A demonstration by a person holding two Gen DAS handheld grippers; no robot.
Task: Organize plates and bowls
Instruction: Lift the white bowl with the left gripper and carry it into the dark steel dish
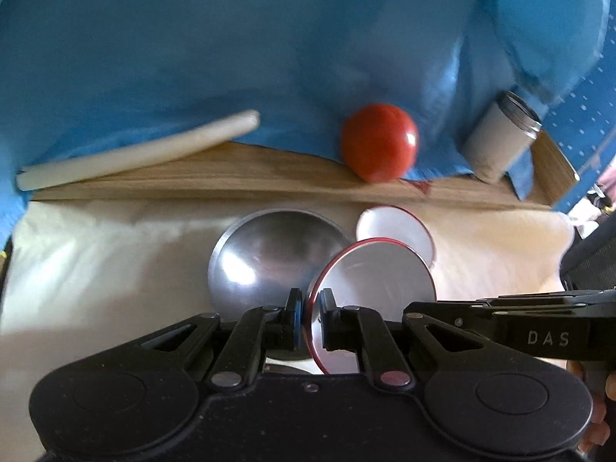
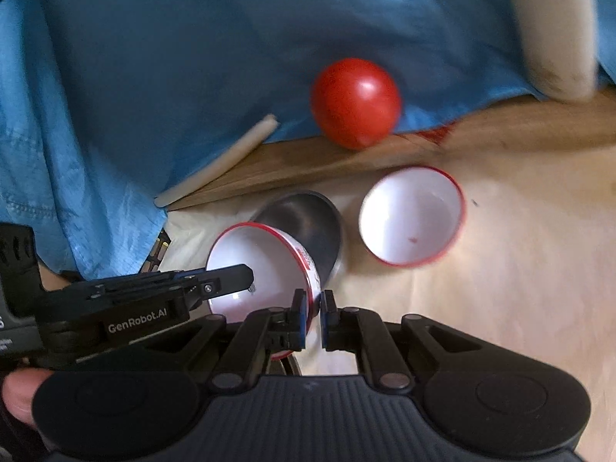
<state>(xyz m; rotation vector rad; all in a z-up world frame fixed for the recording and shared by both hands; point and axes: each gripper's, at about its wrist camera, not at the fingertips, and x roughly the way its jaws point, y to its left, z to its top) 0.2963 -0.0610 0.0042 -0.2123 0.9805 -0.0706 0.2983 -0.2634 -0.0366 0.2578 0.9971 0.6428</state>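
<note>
Left gripper (image 1: 310, 310): nearest the lens, jaws pinched on the rim of a red-rimmed white bowl (image 1: 375, 292), which is lifted and tilted on edge.
Right gripper (image 2: 313, 313): jaws pinched on the same bowl's (image 2: 265, 269) opposite rim; left gripper (image 2: 215, 283) shows at left in the right wrist view, a thumb (image 2: 21, 392) below it.
Bowl count: 3; two white with red rims, one steel.
Steel bowl (image 1: 269, 258): on the cream cloth (image 1: 96, 269), partly hidden behind the held bowl.
Second white bowl (image 2: 412, 215): on the cloth, just right of the steel one, tipped toward the camera.
Plates: cannot tell, none made out.
Tomato (image 1: 379, 142): 1, on the wooden board's (image 1: 231, 177) far edge against the blue cloth (image 1: 231, 57).
White stick (image 1: 134, 154): 1, lying along the board's far edge, left of the tomato.
Jar (image 1: 500, 138): 1, pale with a grey lid, leaning at far right.
In the way: held bowl and gripper arms cover the steel bowl's near side.
Blur: both views smeared.
</note>
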